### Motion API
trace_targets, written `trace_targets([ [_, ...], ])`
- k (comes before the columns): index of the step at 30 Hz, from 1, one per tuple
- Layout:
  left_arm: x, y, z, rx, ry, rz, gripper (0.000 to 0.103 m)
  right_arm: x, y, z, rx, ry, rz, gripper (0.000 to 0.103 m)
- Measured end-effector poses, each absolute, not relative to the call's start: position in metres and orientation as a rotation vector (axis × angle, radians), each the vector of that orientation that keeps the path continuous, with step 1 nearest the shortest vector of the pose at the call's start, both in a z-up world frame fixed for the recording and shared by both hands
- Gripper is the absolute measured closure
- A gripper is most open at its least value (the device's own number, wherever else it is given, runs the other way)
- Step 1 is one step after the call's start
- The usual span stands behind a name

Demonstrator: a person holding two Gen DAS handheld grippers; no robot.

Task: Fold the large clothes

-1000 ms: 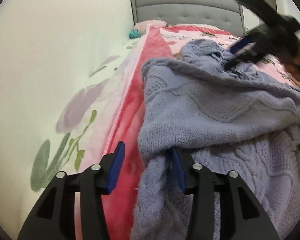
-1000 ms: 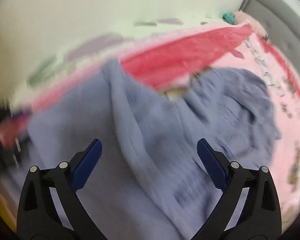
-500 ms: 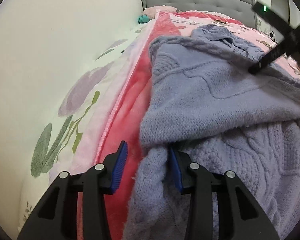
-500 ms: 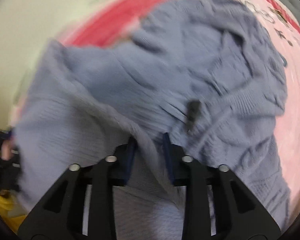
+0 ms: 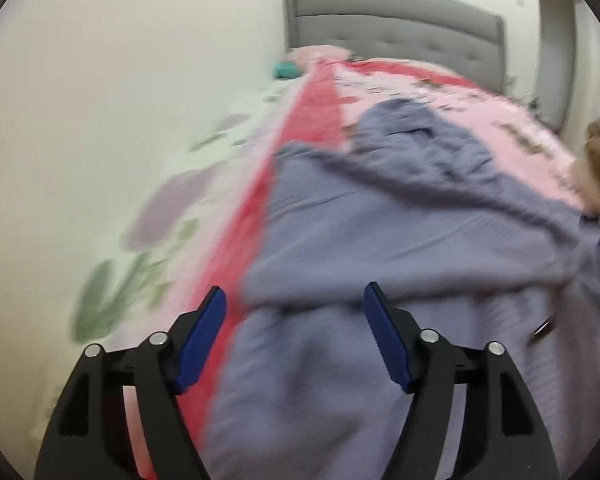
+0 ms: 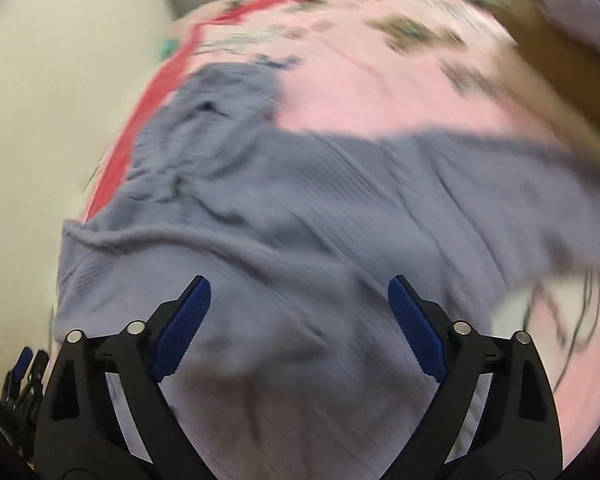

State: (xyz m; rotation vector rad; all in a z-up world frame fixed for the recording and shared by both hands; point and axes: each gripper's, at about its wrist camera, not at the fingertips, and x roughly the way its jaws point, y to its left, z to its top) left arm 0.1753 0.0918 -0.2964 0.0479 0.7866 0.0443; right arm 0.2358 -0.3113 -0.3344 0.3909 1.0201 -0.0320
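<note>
A lilac-blue knitted sweater lies spread on the pink bed cover, blurred by motion. My left gripper hovers over the sweater's near left edge. Its jaws are opening, and the cloth lies below them with neither blue pad pressing on it. In the right wrist view the sweater fills the middle, one part stretching off to the right. My right gripper is above it, its jaws opening wide and holding nothing. The left gripper shows small at the lower left of that view.
The bed runs along a pale wall up to a grey padded headboard. A red band borders the cover, with a flowered sheet beside it. A teal object lies by the pillow. A hand shows at the right.
The right gripper had shut on a fold of the sweater, then let go and swung across the bed. The left gripper's jaws widened and lifted off the sweater's edge. The sweater now lies flatter.
</note>
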Motion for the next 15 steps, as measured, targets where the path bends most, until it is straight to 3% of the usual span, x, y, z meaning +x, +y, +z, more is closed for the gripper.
trace_targets([
  [1, 0.186, 0.083, -0.297, 0.057, 0.778, 0.025, 0.032, 0.230, -0.316, -0.342, 0.418, 1.034, -0.037, 0.035],
  [7, 0.261, 0.042, -0.319, 0.046, 0.840, -0.069, 0.032, 0.240, -0.305, -0.378, 0.532, 1.083, 0.050, 0.037],
  [8, 0.269, 0.039, -0.324, 0.032, 0.852, -0.062, 0.032, 0.245, -0.302, -0.383, 0.535, 1.097, 0.063, 0.041],
  [10, 0.285, 0.034, -0.334, 0.015, 0.894, -0.059, 0.032, 0.254, -0.292, -0.386, 0.521, 1.115, 0.072, 0.066],
  [11, 0.292, 0.031, -0.341, 0.020, 0.919, -0.055, 0.032, 0.257, -0.289, -0.384, 0.517, 1.109, 0.067, 0.072],
  [15, 0.289, 0.023, -0.351, 0.028, 0.927, -0.033, 0.032, 0.263, -0.286, -0.347, 0.445, 0.999, 0.088, 0.083],
])
